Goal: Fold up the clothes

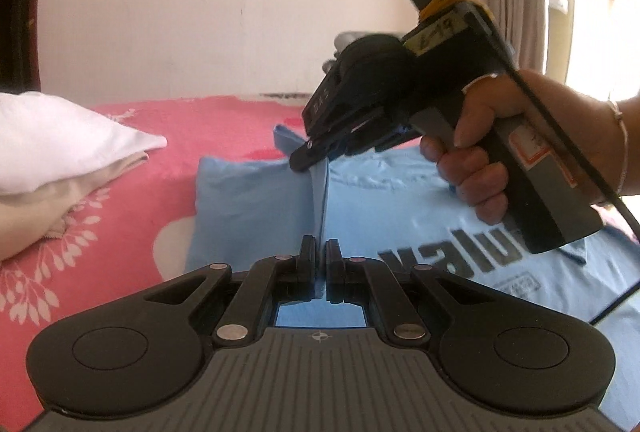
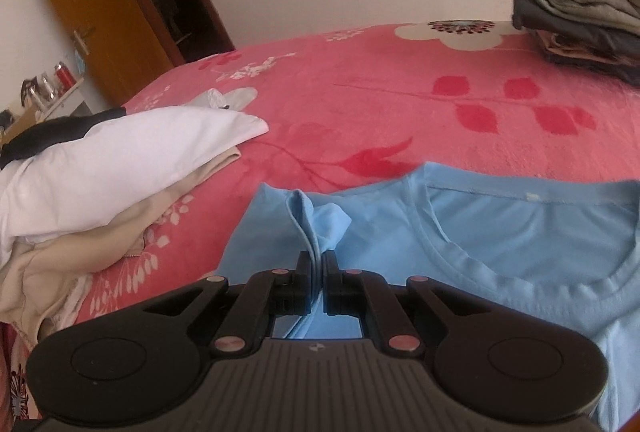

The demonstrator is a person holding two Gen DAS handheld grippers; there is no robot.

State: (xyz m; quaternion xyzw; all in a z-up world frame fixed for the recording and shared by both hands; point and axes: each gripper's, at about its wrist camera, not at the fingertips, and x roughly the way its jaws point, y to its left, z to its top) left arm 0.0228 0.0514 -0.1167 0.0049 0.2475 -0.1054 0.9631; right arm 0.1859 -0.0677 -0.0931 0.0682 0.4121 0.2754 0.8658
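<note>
Tongs pinch cloth: left tongs (image 1: pixel 320 252) and right tongs (image 2: pixel 317 264) each clamp a raised fold of the light blue T-shirt (image 2: pixel 500 232), spread across the pink floral bed (image 2: pixel 400 92).

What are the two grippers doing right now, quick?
Left gripper: closed on the blue T-shirt's raised edge.
Right gripper: closed on the same shirt's fabric.

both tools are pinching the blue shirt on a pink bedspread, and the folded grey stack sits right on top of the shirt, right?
Not quite. The grey stack lies apart from the blue shirt, at the far corner of the pink bedspread, as the right wrist view shows. Both the left tool and the right tool do pinch the shirt.
</note>
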